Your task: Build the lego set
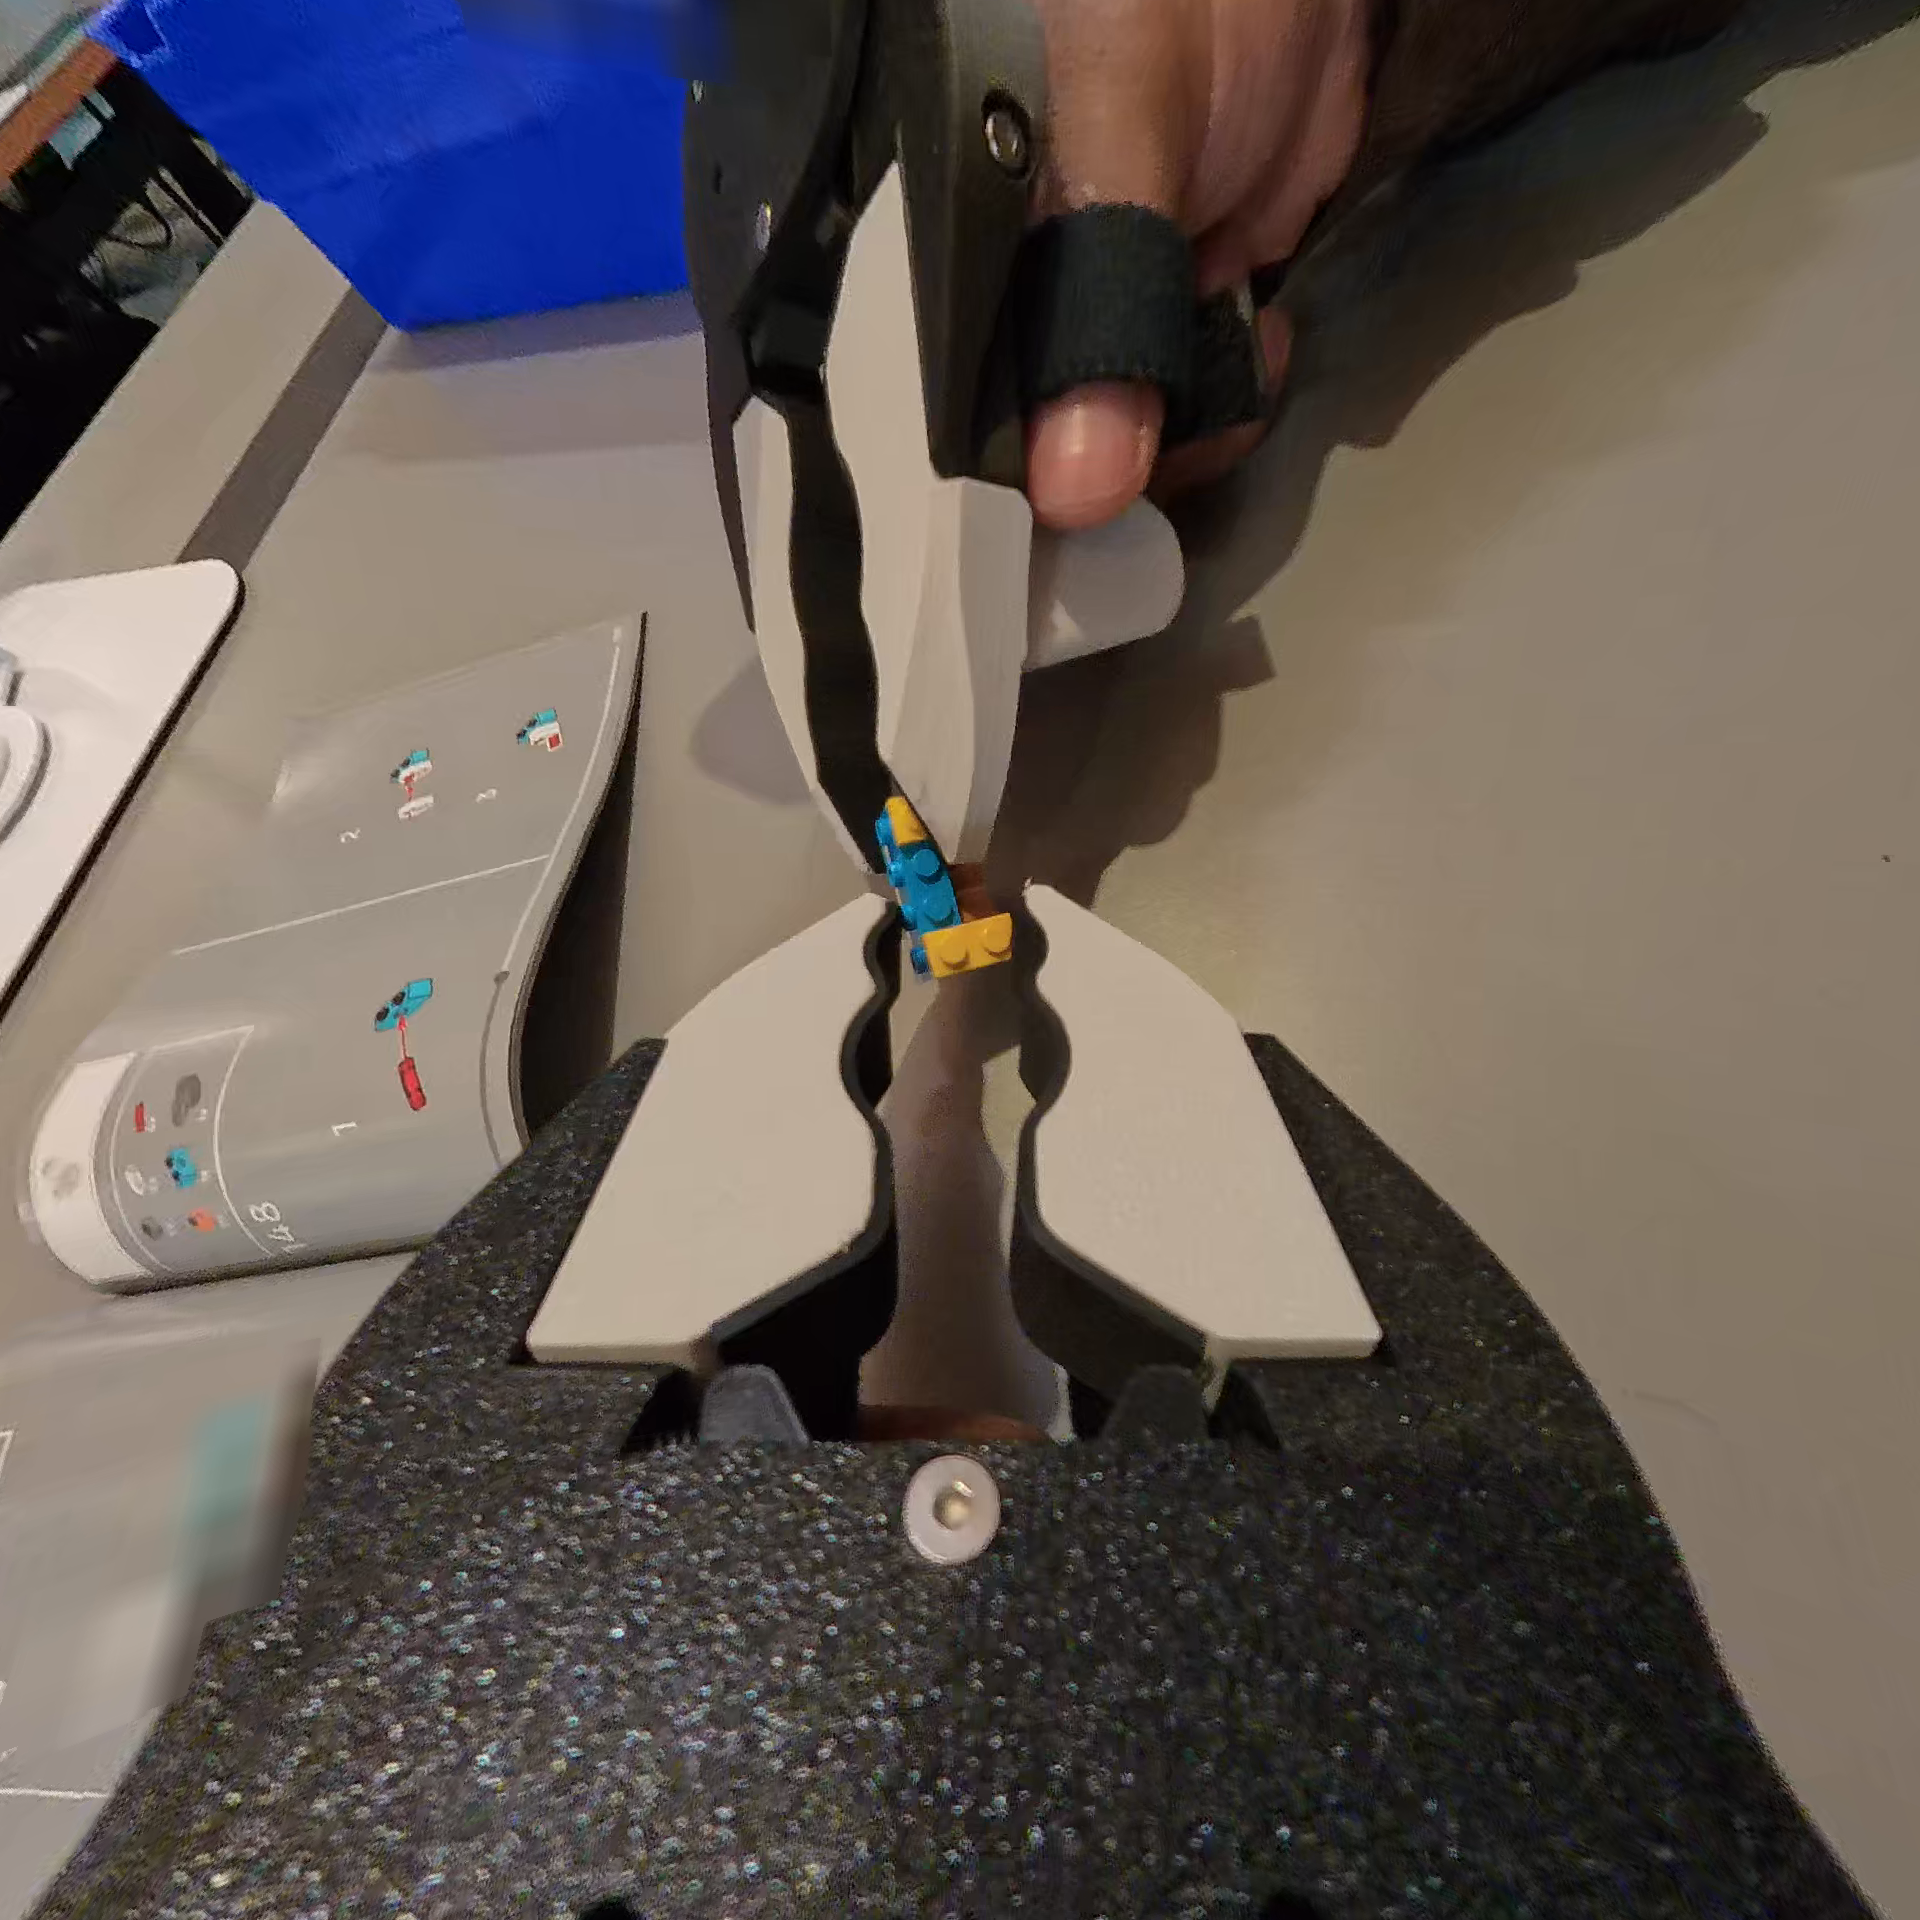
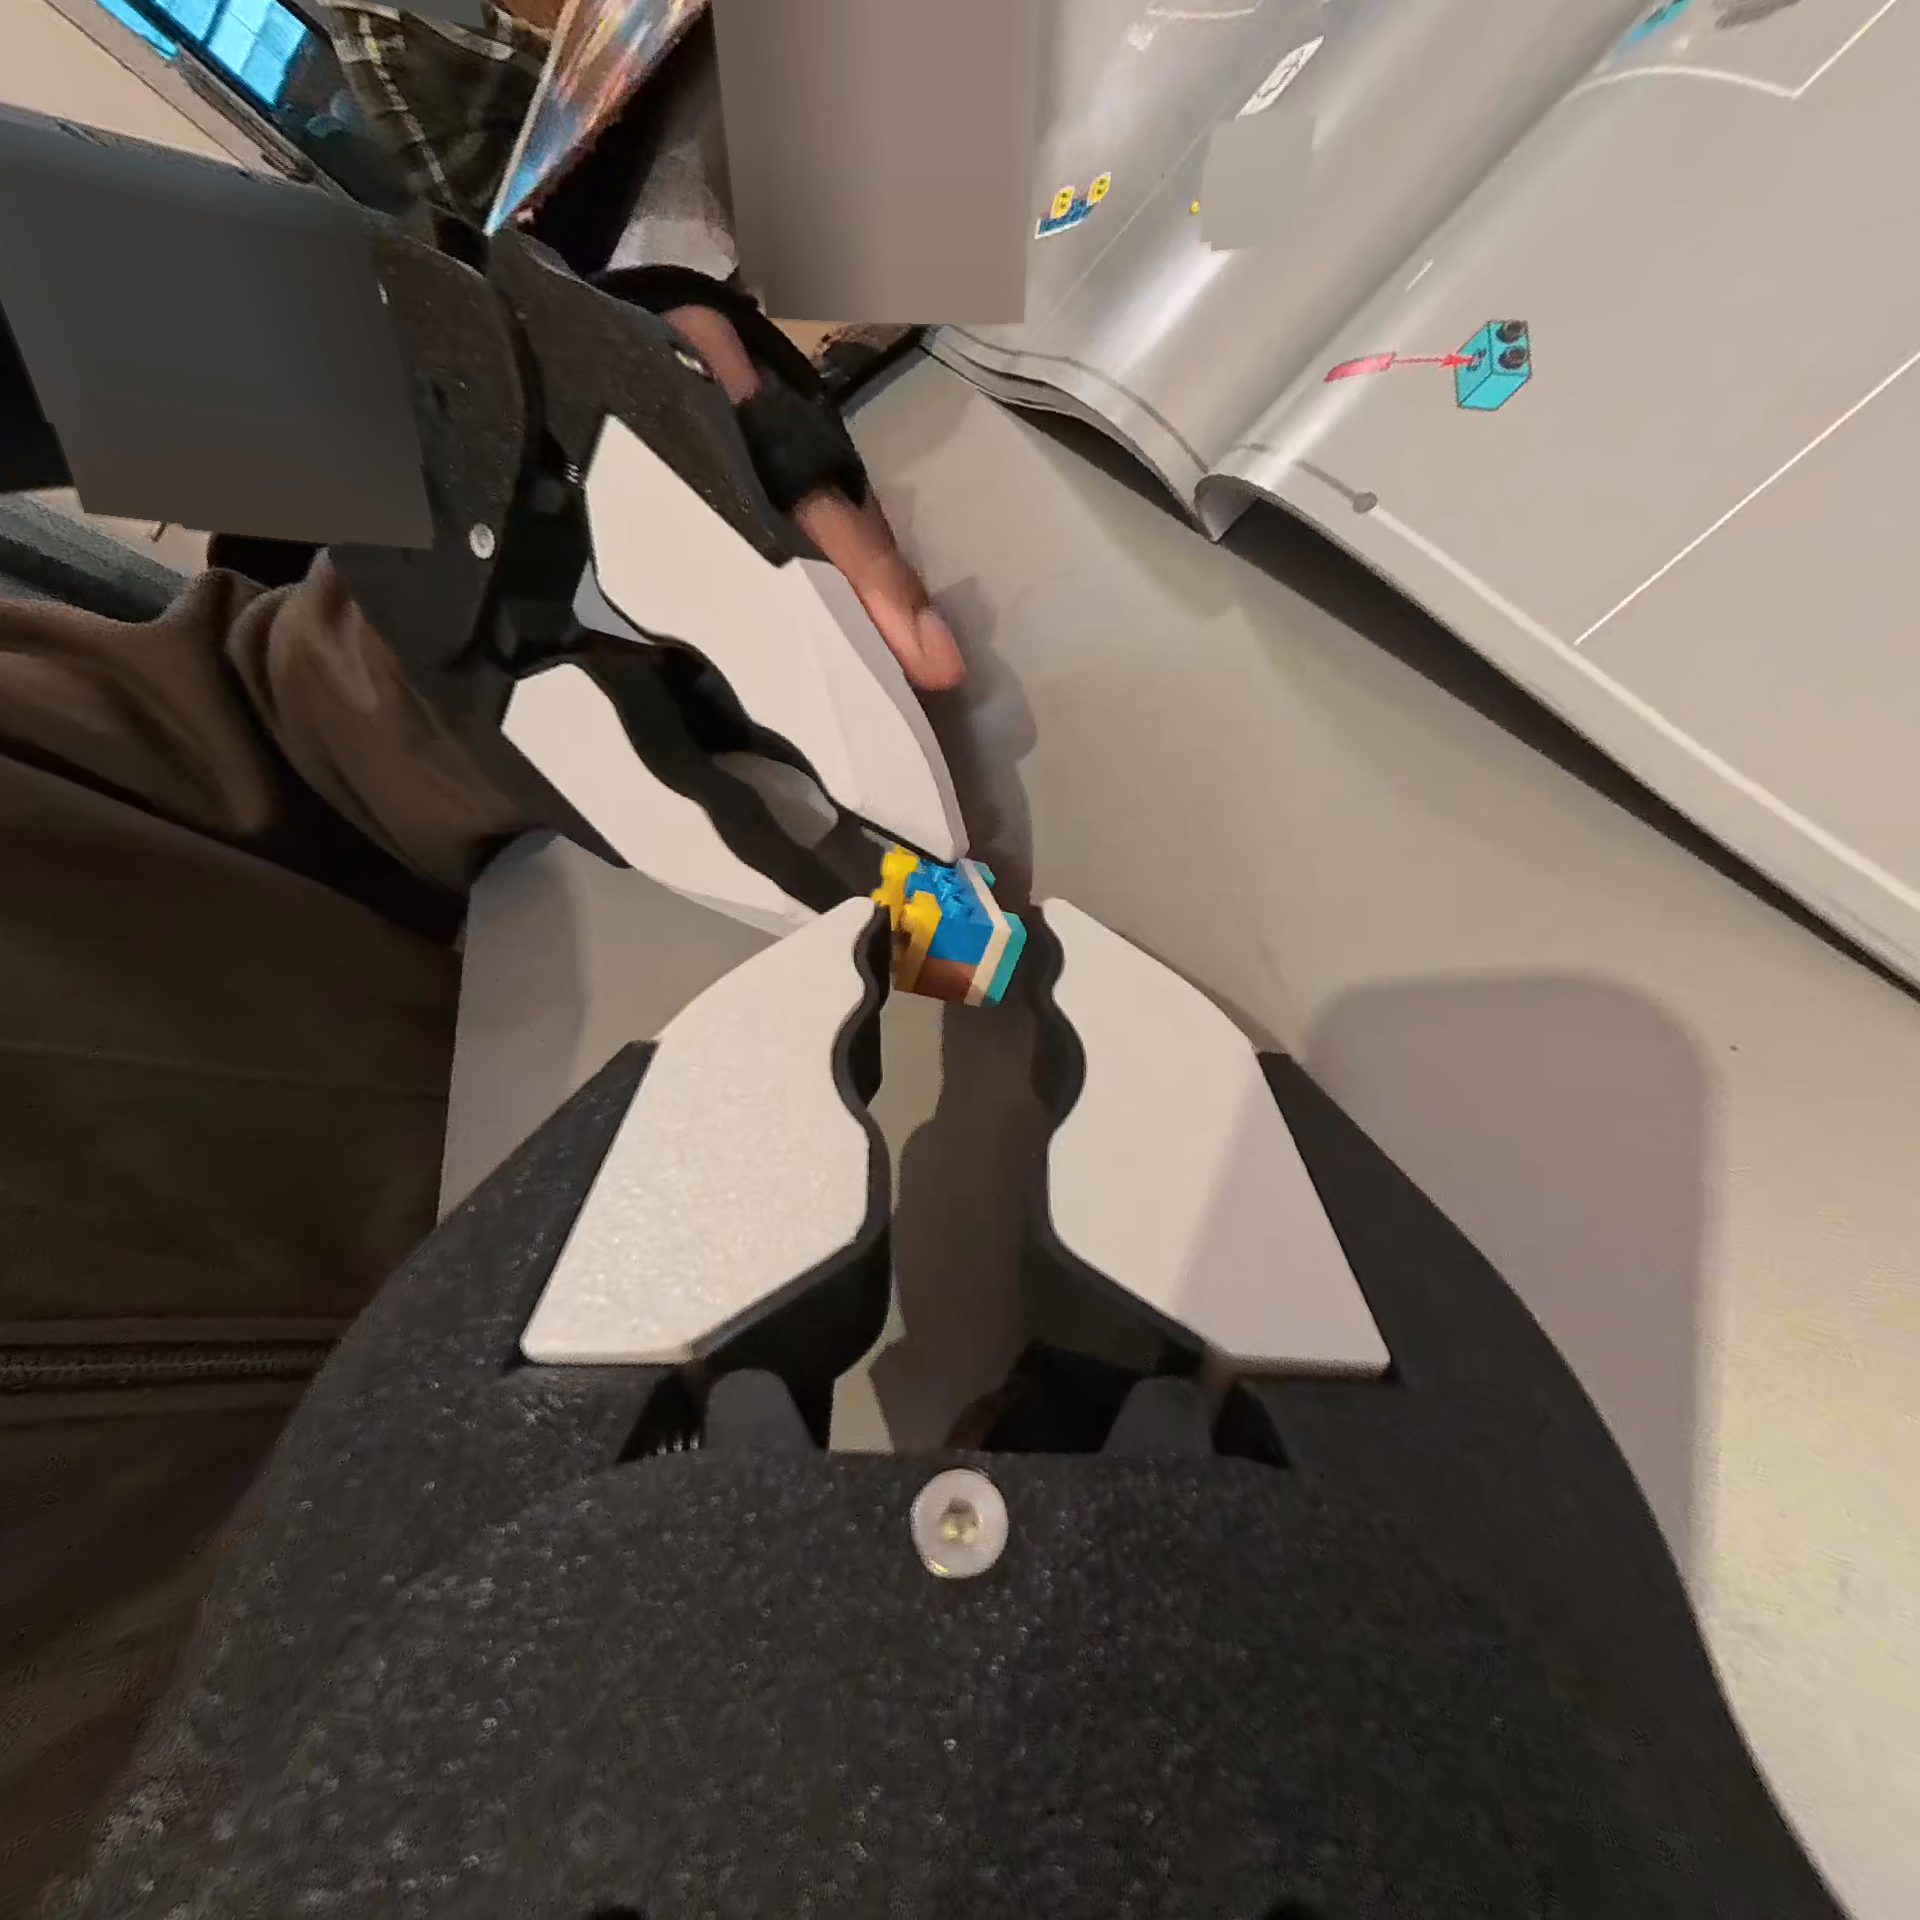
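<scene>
1. Left gripper, bottom centre of the left wrist view: black speckled body, grey fingers. We record its jaws drawn narrow, the tips touching the lego assembly on both sides at frame centre.

2. Lego assembly: small stack with blue and yellow studded plates; in the right wrist view we also note brown, white and teal layers. It is held above the table, between both pairs of tips.

3. Right gripper, bottom centre of its own view: jaws likewise narrow, closed against the assembly's sides. In the left wrist view we see it descending from the top centre, pinching the assembly's upper end.

4. Hand, upper right of the left wrist view, a finger through a black strap on the right gripper.

5. Instruction booklet, open, left of that frame, lying on the table.

6. Blue bin, upper left, farthest back.

7. White tray, left edge, partly shown.
</scene>
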